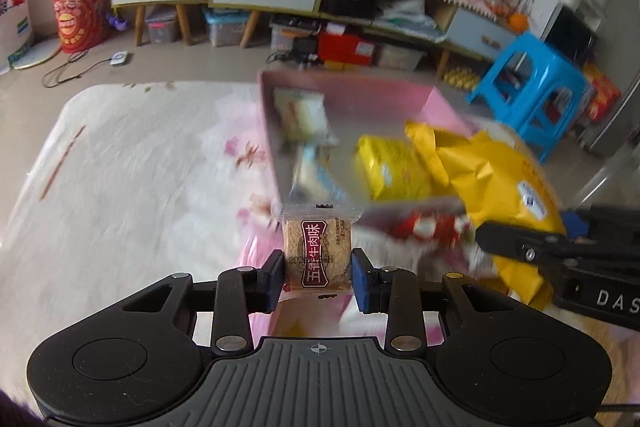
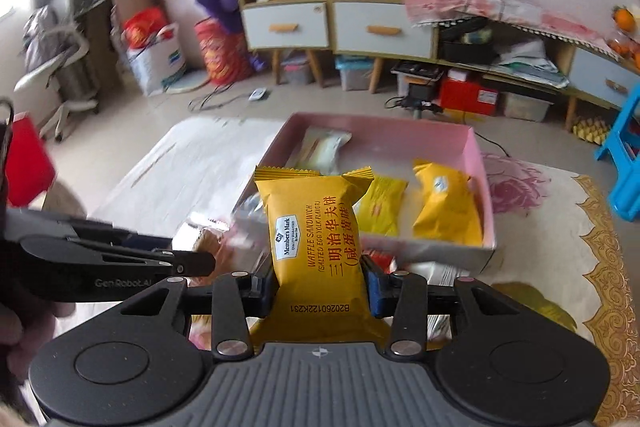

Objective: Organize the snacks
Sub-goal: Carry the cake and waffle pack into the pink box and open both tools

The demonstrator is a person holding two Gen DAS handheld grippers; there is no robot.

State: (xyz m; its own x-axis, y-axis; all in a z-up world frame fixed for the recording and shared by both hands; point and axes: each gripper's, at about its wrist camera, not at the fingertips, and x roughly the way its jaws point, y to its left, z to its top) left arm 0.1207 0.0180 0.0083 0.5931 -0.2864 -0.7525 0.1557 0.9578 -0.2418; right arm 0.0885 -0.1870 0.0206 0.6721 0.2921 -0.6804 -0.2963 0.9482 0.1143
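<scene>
The left gripper (image 1: 319,273) pinched a brown biscuit (image 1: 318,254); the right gripper (image 2: 319,285) clamped a yellow packet (image 2: 316,247), both near the pink box (image 2: 478,163).

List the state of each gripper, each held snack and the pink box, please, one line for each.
Left gripper: shut on the brown snack packet.
Brown snack packet: held upright, sealed.
Right gripper: shut on the yellow waffle packet.
Yellow waffle packet: held upright, sealed.
Pink box: open, no lid on it, several packets inside.
</scene>
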